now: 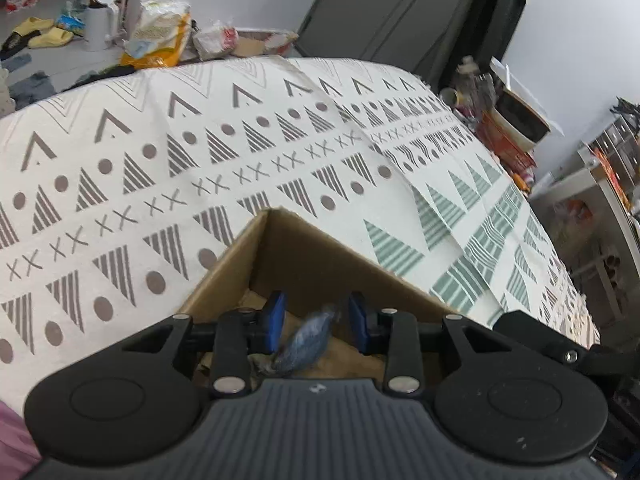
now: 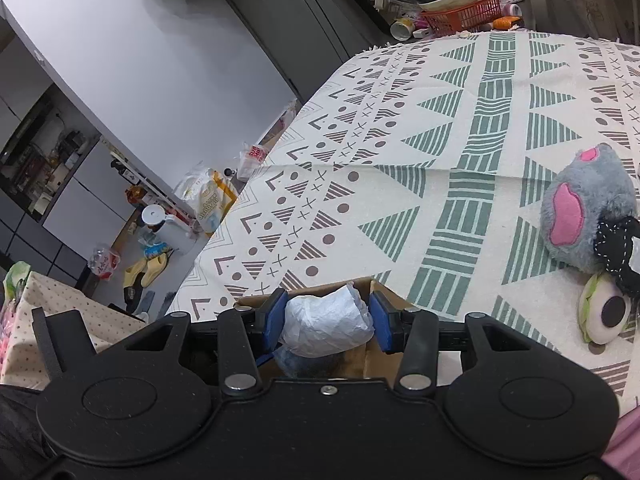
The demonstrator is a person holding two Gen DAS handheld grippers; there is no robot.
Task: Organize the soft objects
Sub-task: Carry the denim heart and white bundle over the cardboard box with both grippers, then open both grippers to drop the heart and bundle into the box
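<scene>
My right gripper (image 2: 326, 322) clamps its jaws on a white bundle (image 2: 326, 326) over the cardboard box (image 2: 304, 292); left gripper (image 1: 316, 322) jaws wide, empty.

place: lived-in home | landmark: worktop (image 2: 460, 152) under patterned cloth | beyond its far edge: yellow slippers (image 1: 44, 34), grocery bags (image 1: 160, 36), white bin (image 1: 98, 20) on floor | beside it: dishes in red basket (image 2: 460, 12)

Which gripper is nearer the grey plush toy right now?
Right. The right gripper, over the cardboard box with a white bundle between its fingers, has the grey plush toy ahead to its right. The left gripper is over the box too; its view shows no toy.
</scene>
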